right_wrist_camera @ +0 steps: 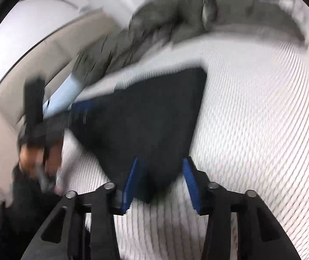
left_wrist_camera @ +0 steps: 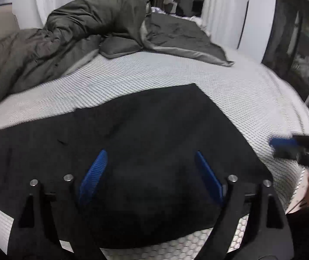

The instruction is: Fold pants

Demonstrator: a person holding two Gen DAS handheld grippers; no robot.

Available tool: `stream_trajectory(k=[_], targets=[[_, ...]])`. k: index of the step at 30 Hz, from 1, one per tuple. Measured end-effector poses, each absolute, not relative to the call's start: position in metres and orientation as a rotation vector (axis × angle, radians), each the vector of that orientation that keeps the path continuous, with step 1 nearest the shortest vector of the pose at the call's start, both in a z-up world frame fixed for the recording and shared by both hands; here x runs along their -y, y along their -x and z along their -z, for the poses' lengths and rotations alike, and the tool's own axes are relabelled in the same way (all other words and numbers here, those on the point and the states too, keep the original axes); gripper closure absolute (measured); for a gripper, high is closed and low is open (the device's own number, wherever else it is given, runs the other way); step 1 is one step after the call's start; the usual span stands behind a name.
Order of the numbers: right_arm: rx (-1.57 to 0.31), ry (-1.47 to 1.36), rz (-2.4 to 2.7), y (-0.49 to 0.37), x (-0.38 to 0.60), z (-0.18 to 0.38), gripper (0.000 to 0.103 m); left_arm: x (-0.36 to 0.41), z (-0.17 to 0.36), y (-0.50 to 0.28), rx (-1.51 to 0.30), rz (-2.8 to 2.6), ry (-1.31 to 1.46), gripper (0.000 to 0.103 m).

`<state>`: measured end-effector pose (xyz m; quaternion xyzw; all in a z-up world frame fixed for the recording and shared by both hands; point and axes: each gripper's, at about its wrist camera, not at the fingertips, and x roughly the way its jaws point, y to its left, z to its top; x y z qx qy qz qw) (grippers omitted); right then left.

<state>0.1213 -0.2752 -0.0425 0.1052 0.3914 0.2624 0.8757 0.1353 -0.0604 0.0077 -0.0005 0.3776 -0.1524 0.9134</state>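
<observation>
Both tools, left tool [left_wrist_camera: 151, 169] and right tool [right_wrist_camera: 161, 177], hang open over your pants [left_wrist_camera: 132, 143], folded flat on the bed [left_wrist_camera: 252, 99].

A bed [left_wrist_camera: 176, 73] with a white textured mattress – a rumpled olive duvet [left_wrist_camera: 67, 43] heaped at its far side, white curtains [left_wrist_camera: 226, 0] behind.

Bare white mattress [left_wrist_camera: 154, 73] with a honeycomb-quilted top, rumpled olive-grey duvet [left_wrist_camera: 52, 47] heaped along its far side with a matching pillow [left_wrist_camera: 119, 46] lying against it, white curtains [left_wrist_camera: 226, 6] behind, beige headboard [right_wrist_camera: 52, 49] at the mattress's left end in the blurred right wrist view.
</observation>
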Motion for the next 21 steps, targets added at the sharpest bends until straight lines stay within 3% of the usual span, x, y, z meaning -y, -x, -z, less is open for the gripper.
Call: stream_trajectory(k=[2, 8, 13, 17, 21], targets=[[-0.743, -0.180, -0.556, -0.132, 0.251, 0.031, 0.050, 0.065, 0.013, -0.135, -0.820, 0.343, -0.037, 0.021], [-0.820, -0.097, -0.562, -0.159, 0.196, 0.048, 0.050, 0.060, 0.038, -0.117, -0.838, 0.378, -0.163, 0.020], [-0.863, 0.238, -0.520, -0.151, 0.139, 0.084, 0.050, 0.056, 0.057, -0.114, -0.872, 0.368, -0.255, 0.018], [-0.836, 0.330, -0.450, -0.130, 0.166, 0.090, 0.047, 0.035, 0.056, -0.109, -0.868, 0.392, -0.214, 0.018], [-0.861, 0.182, -0.405, -0.129, 0.222, 0.084, 0.046, 0.020, 0.039, -0.102, -0.845, 0.389, -0.134, 0.018]])
